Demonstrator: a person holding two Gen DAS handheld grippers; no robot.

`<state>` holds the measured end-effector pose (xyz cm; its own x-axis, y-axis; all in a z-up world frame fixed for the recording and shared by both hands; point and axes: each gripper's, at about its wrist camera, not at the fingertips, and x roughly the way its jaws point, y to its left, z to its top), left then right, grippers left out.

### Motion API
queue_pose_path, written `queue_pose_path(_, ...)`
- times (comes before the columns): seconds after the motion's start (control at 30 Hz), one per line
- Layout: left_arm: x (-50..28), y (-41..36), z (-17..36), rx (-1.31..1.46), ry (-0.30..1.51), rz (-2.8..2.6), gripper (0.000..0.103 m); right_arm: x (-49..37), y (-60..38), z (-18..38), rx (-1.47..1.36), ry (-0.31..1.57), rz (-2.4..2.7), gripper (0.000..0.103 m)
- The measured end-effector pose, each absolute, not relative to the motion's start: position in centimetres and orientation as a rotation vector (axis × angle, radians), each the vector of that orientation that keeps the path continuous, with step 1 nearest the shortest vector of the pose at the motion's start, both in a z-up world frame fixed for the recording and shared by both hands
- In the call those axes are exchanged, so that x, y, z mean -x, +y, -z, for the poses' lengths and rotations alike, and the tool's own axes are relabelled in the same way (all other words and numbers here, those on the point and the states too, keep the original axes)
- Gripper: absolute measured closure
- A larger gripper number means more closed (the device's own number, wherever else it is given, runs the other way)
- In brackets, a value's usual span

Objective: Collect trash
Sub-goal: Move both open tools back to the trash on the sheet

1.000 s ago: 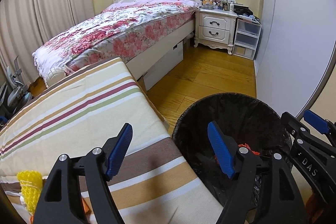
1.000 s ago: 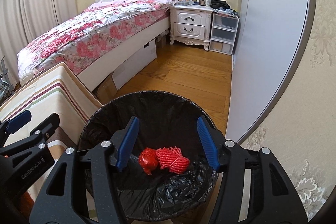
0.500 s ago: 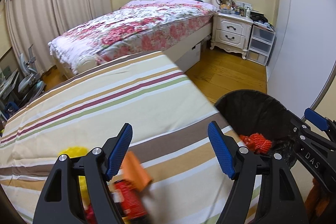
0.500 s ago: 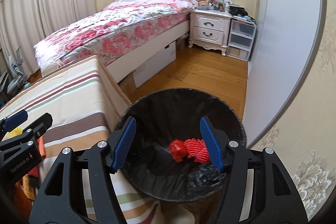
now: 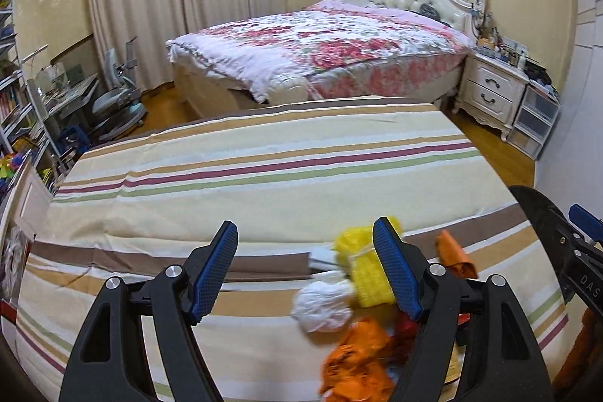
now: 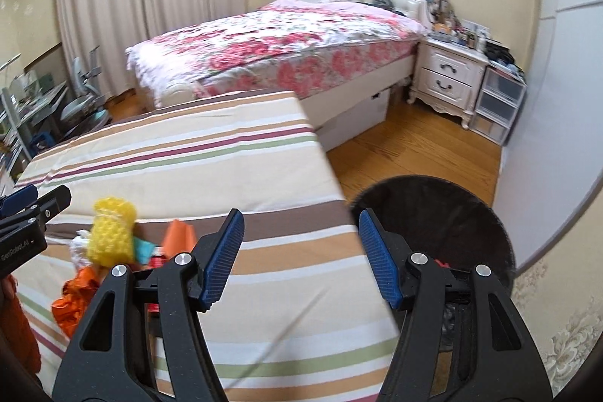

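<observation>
A: Noting positions first. Left claw (image 5: 305, 266) hangs above the striped counter (image 5: 264, 168), jaws apart, nothing between the pads. Right claw (image 6: 299, 255) likewise gapes empty; its jaws have just been opening a little, with only striped cloth showing through the gap.

B: Where is the trash?

A: Heaped on the counter's near edge: a yellow foam net (image 5: 367, 264), a white wad (image 5: 324, 304) touching it, crumpled orange wrappers (image 5: 358, 360) nearest the camera, and something red tucked beside them (too blurred to name). The black-lined bin (image 6: 437, 225) stands on the floor just off the counter's right edge.

B: Which claw is better placed?

A: The left, in my judgement. In its view the heap lies low and to the right, and its right finger (image 5: 394, 272) already overlaps the yellow net. From the right wrist view the heap (image 6: 109, 251) sits well off to the left, beyond the claw's left finger, while the bin is under its right side.

B: And the net's long axis?

A: Roughly running away from the left claw, so the jaws would close across its short side once the claw shifts rightward and dips.
</observation>
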<state>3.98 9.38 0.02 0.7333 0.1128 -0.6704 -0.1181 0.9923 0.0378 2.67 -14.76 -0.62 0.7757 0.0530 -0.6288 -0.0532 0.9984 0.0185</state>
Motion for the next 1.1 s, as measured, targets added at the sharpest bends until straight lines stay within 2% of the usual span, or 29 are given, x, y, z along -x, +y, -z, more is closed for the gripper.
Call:
queue_pose_path(0.5,-0.3,19.0,1.9,0.052,0.739,-0.331,0.031,-1.7,-3.3,0.5,0.145,0.708,-0.279,0.041)
queue_pose_path(0.87,0.6,21.2,3.5,0.099,0.771,-0.342,0.031,-2.2,0.9,2.7,0.215,0.785,-0.347,0.041)
queue_pose_path(0.97,0.7,21.1,3.8,0.106,0.776,-0.337,0.031,-2.6,1.1,3.2,0.221,0.808,-0.349,0.049)
queue_pose_path(1.0,0.7,21.0,3.9,0.106,0.778,-0.335,0.031,-2.7,1.2,3.4,0.223,0.816,-0.351,0.058)
queue_pose_path(1.1,0.6,20.7,4.1,0.106,0.782,-0.326,0.031,-2.7,1.4,3.7,0.232,0.822,-0.353,0.061)
